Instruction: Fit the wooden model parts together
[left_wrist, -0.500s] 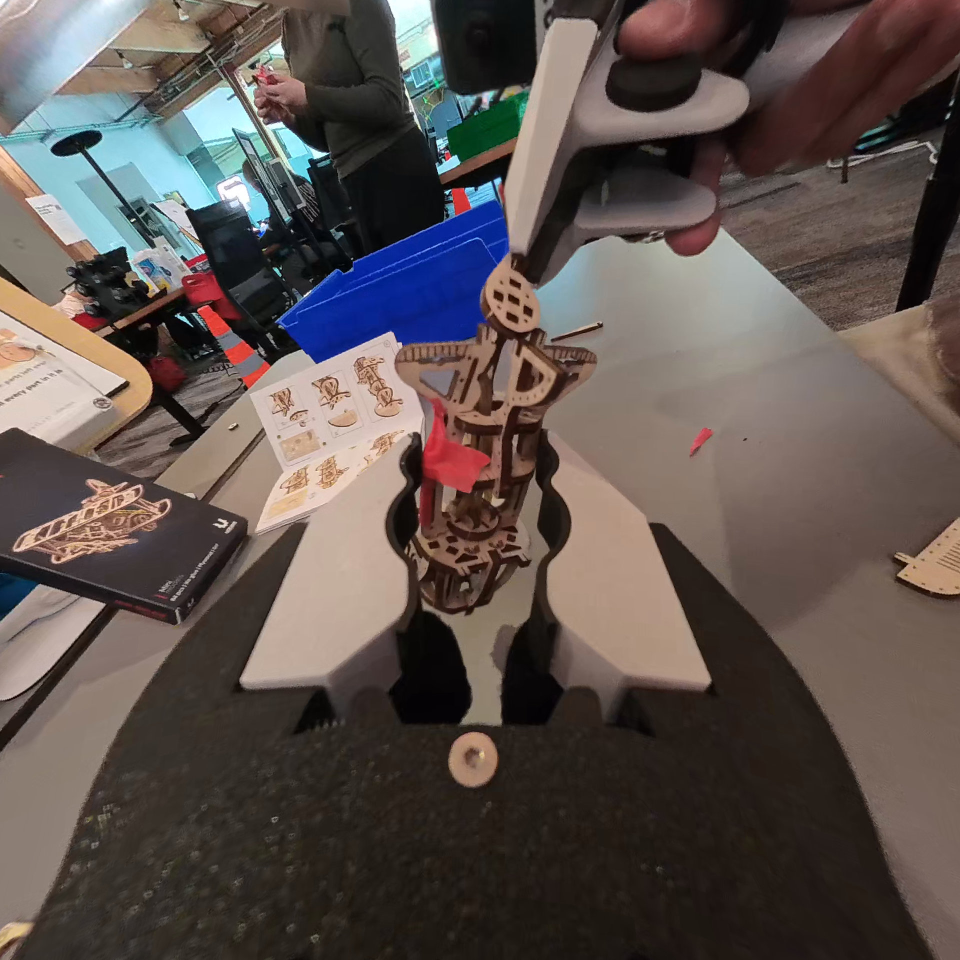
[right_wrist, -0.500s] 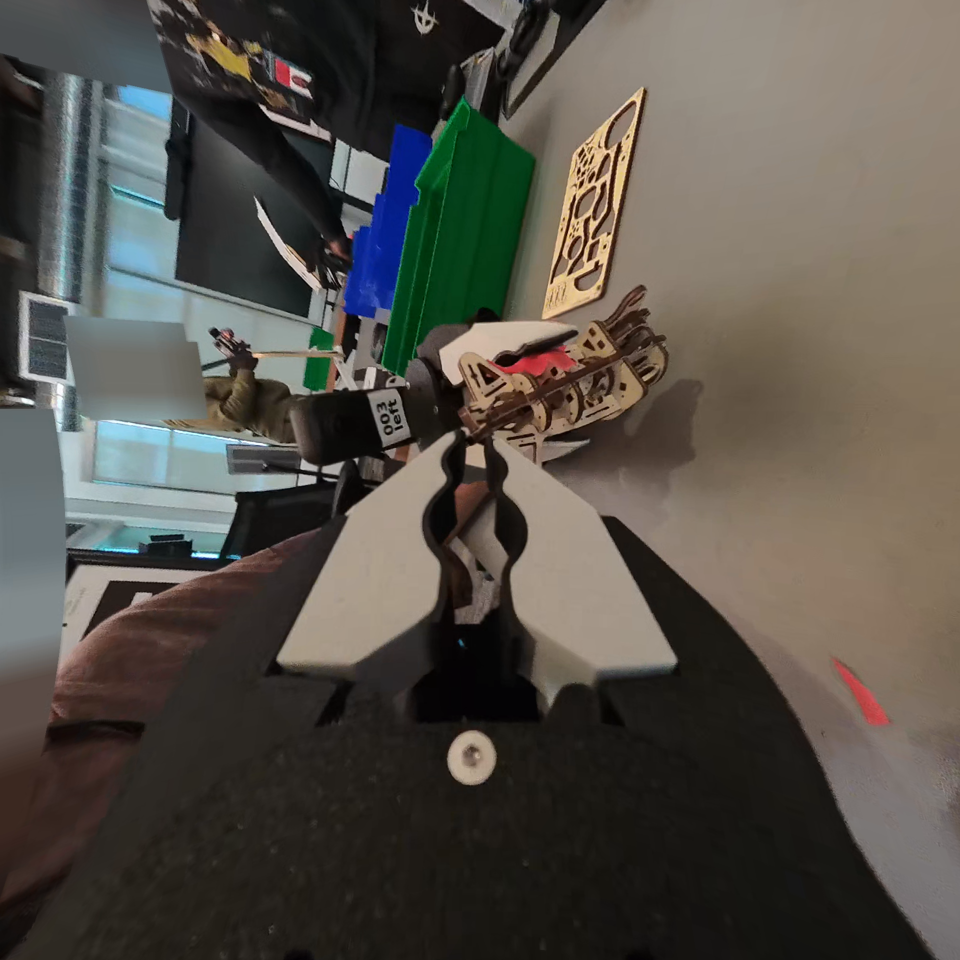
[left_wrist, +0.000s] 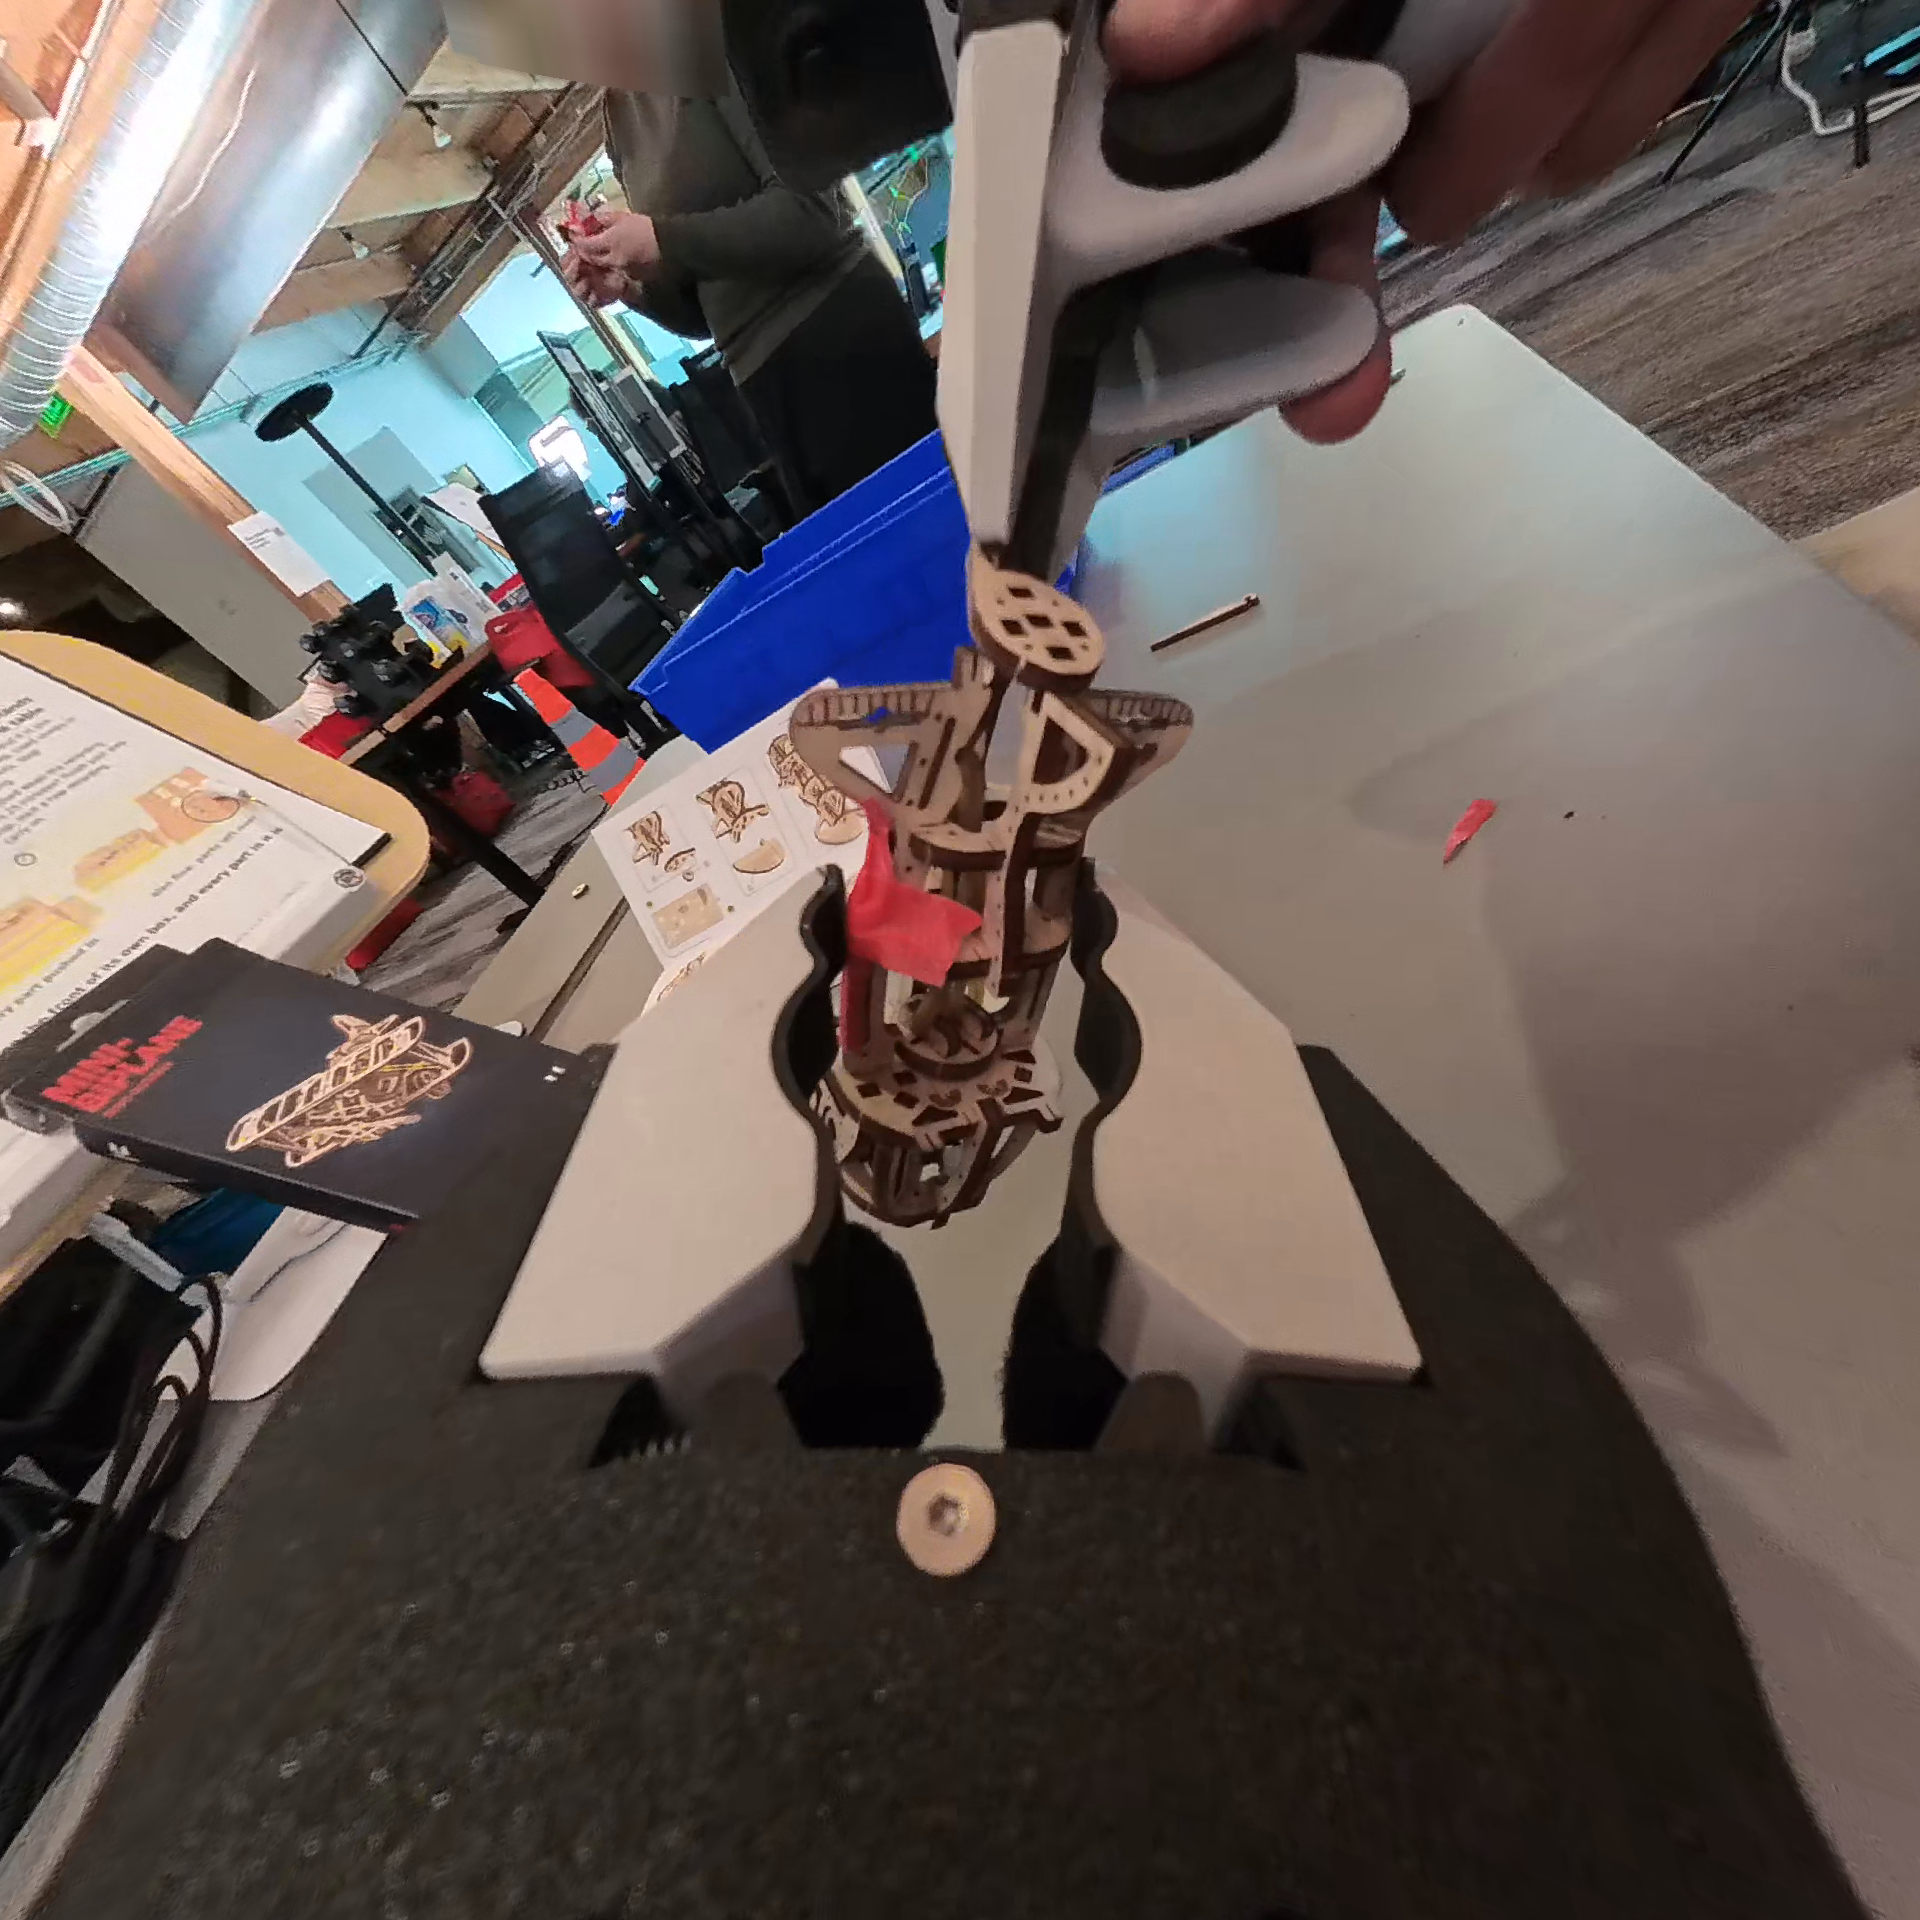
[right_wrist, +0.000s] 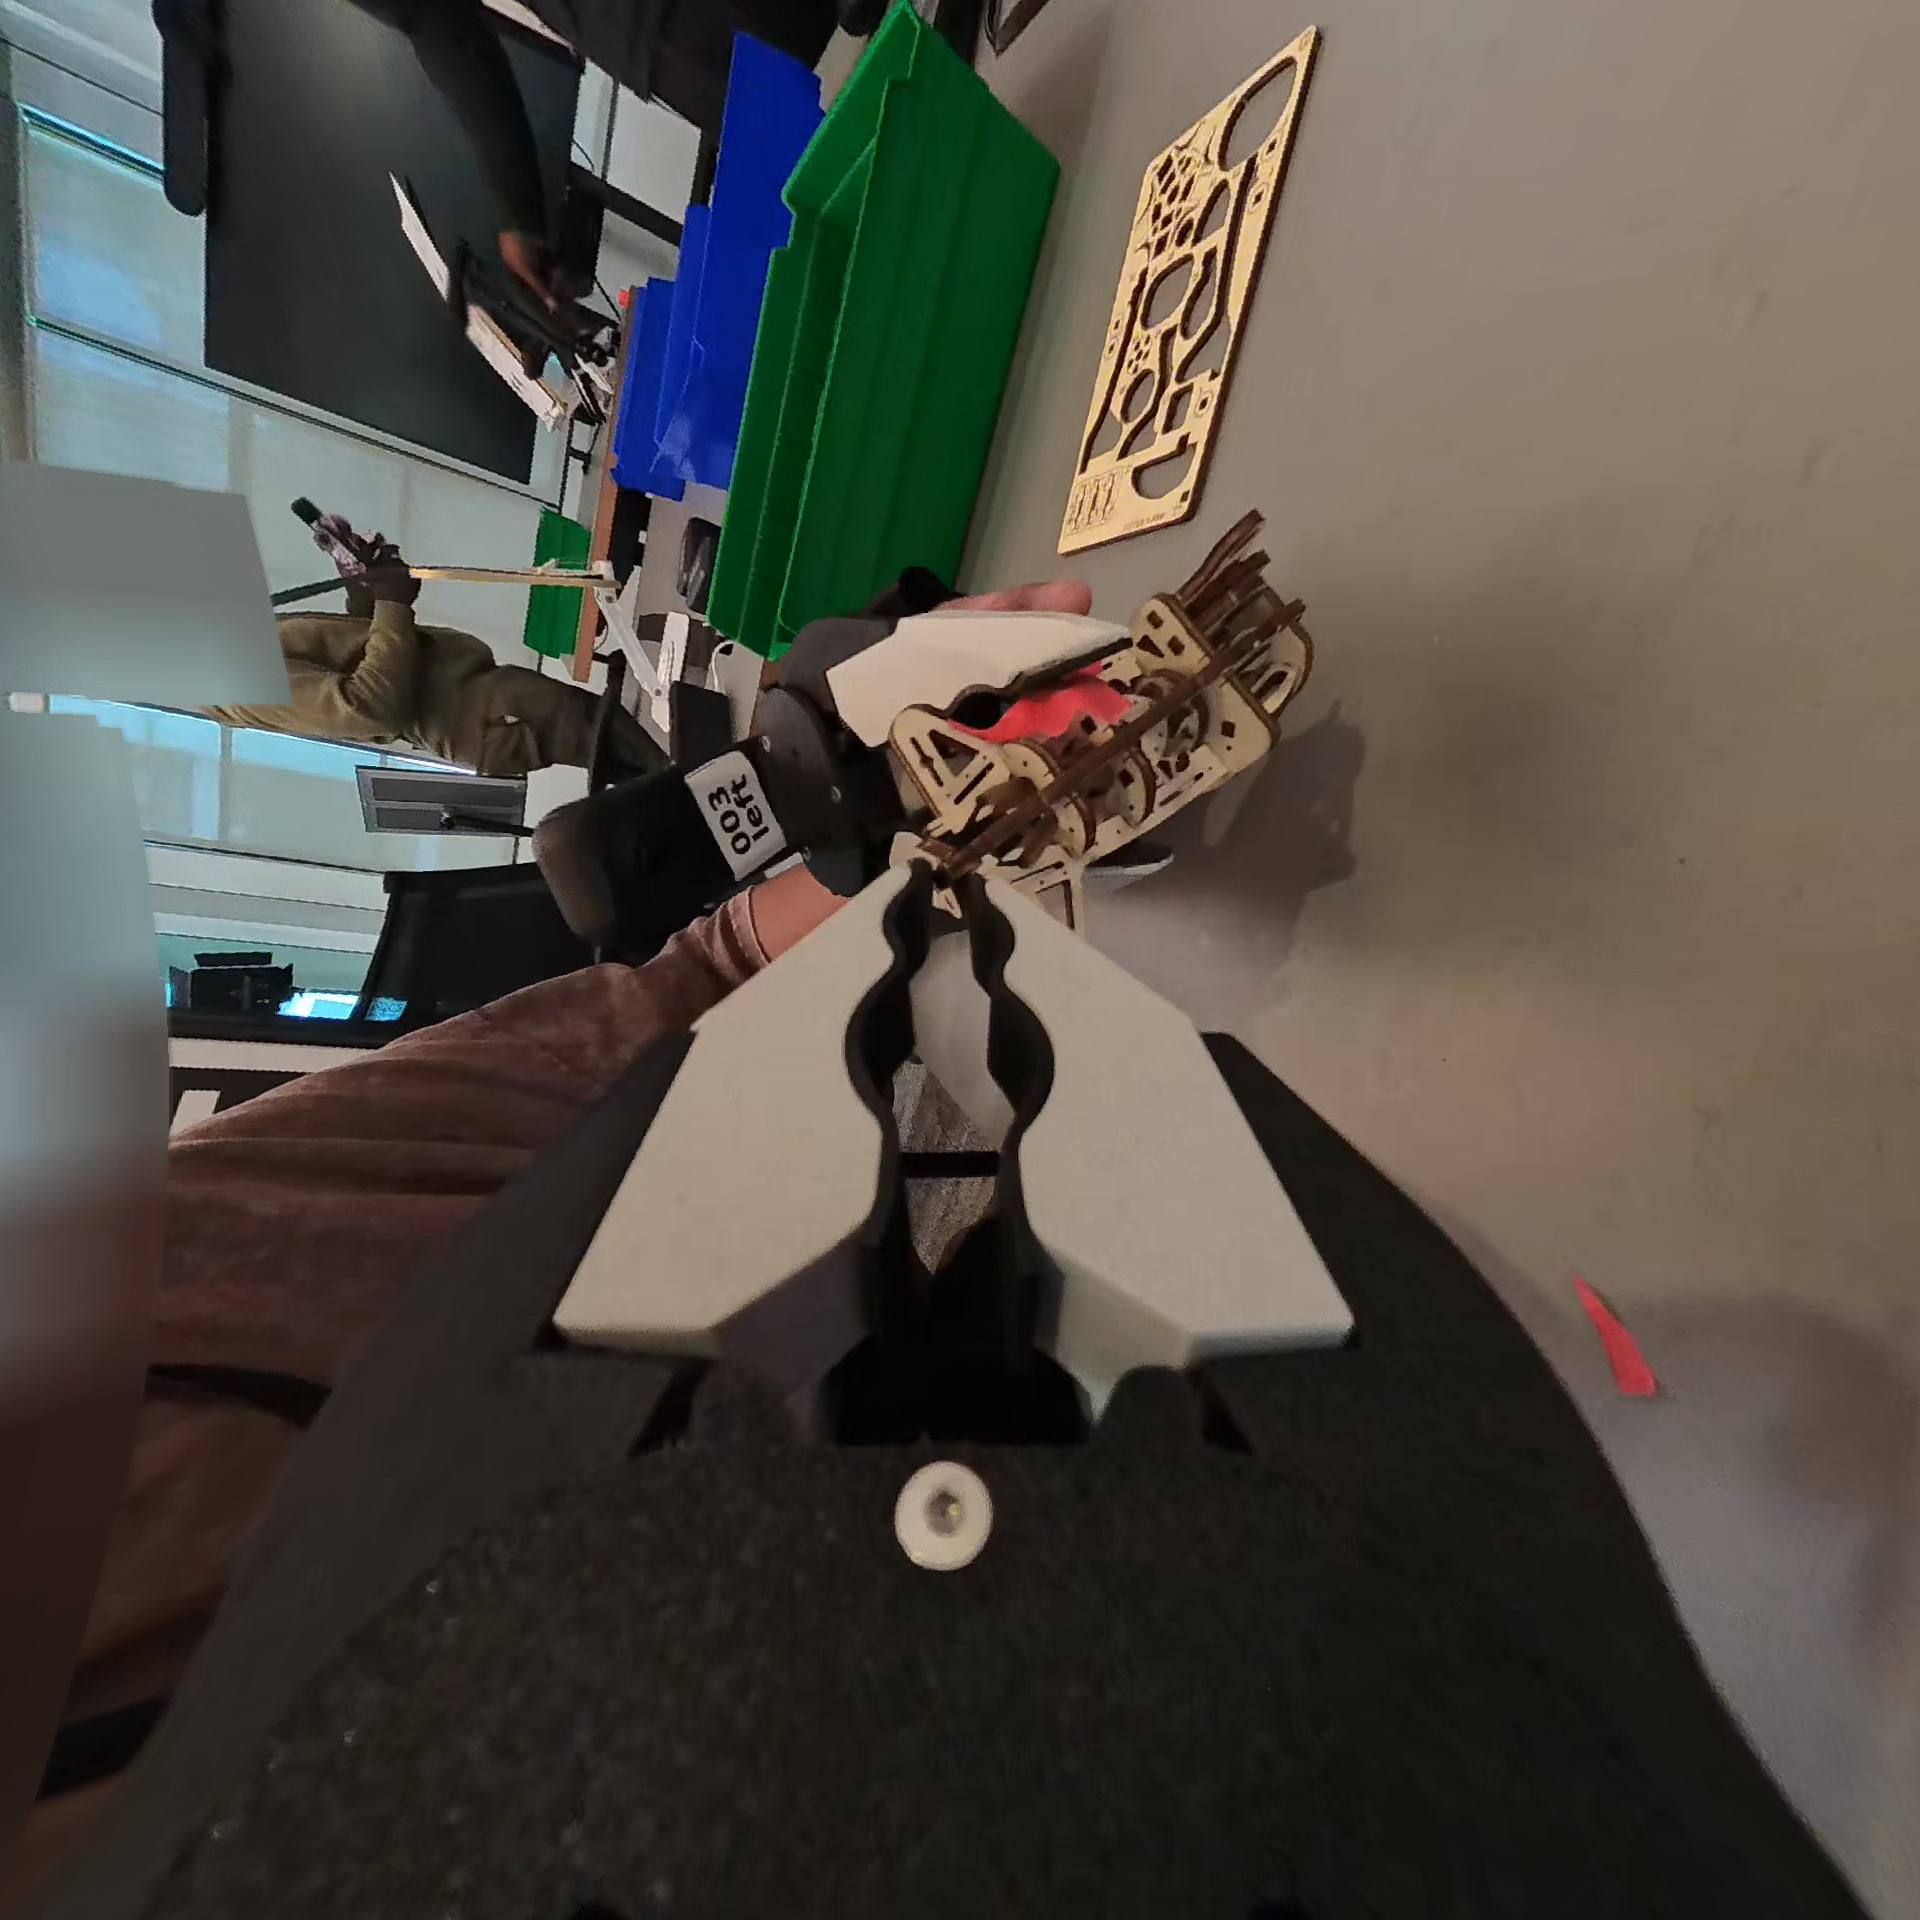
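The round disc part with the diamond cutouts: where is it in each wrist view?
Left wrist view: round disc part sits upper centre, pinched by the right gripper just above the wooden model.
Right wrist view: only its edge shows, centre frame, at the right gripper.
Shared landmark: red tape on the model.

We cannot see where the wooden model (left_wrist: 951, 966) meets the pads of the left gripper (left_wrist: 951, 997): its lower end sinks between them in the left wrist view. In the right wrist view the round wooden disc is nearly hidden at the right gripper (right_wrist: 940, 883) tips (only an edge shows). The hand (left_wrist: 1455, 135) holding the right gripper runs off the top edge. A red scrap (right_wrist: 1616, 1340) on the tabletop (right_wrist: 1558, 727) is blurred.
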